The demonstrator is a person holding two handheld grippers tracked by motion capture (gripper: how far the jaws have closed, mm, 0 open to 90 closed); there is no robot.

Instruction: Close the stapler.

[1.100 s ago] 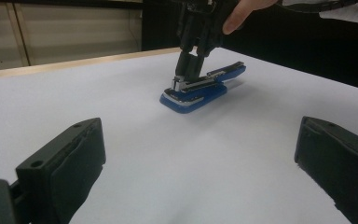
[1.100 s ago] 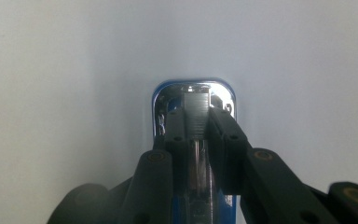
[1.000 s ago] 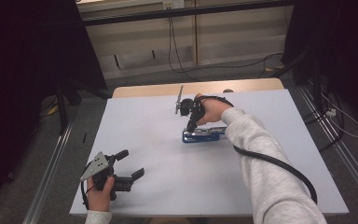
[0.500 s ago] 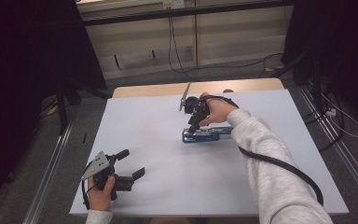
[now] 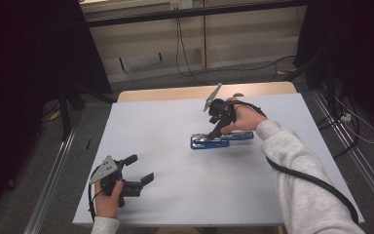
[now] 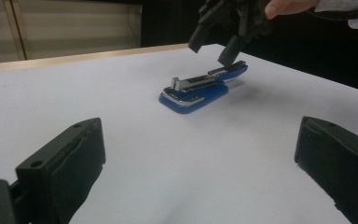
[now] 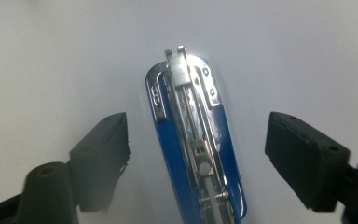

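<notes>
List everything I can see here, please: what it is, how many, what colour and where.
Stapler: one, blue with a silver metal top, lying open on the table right of centre.
Table: one, white top with a wooden far edge, filling the middle.
Cables on the floor: several, black, beyond the table.
Left claw: one, black with a grey plate, near the table's front left corner, jaws open, holding nothing.
Right claw: one, black, above the stapler, jaws just opened and standing on either side of it without touching.
Sleeve: one, light grey, right forearm.

The room is dim – the white table top (image 5: pixel 175 146) looks grey, and the shiny blue metal stapler (image 7: pixel 191 140) glares, blurry up close.
</notes>
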